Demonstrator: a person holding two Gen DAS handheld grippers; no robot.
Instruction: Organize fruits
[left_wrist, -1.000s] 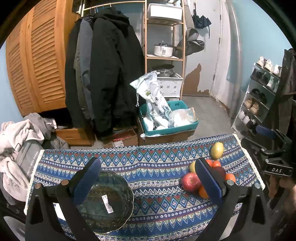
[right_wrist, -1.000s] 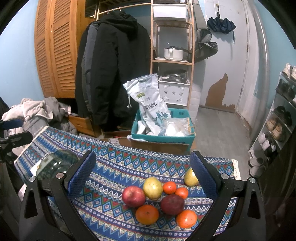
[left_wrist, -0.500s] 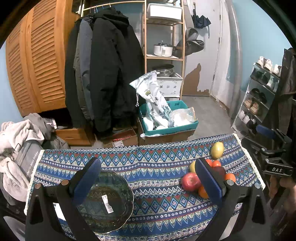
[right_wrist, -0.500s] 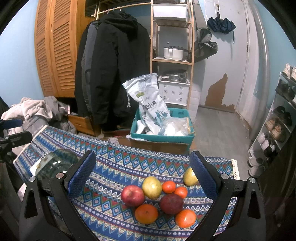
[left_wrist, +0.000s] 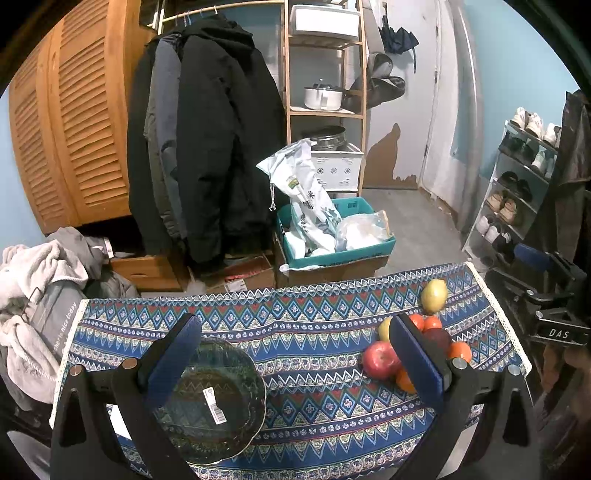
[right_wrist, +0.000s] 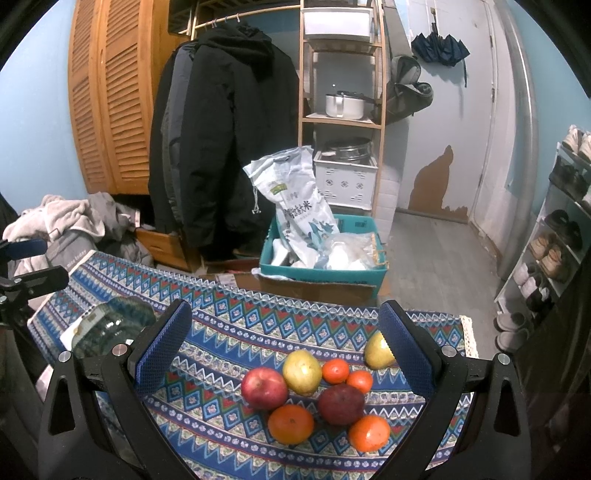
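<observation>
Nothing has shifted: both tongs, left (left_wrist: 293, 356) and right (right_wrist: 284, 345), wide, empty. Right of glass bowl (left_wrist: 218, 400): two apples (red (right_wrist: 264, 388), dark (right_wrist: 341, 404)), two pears, four oranges.

glass bowl (left_wrist: 218, 402) glossy | tablecloth (left_wrist: 314, 317) woven, matt | apple (right_wrist: 264, 388) shiny

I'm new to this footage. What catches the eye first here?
A cluster of fruit on the patterned cloth: a red apple, oranges, yellow pears. To its left sits a glass bowl, holding no fruit. Both the left gripper and the right gripper hang open above the table.
</observation>
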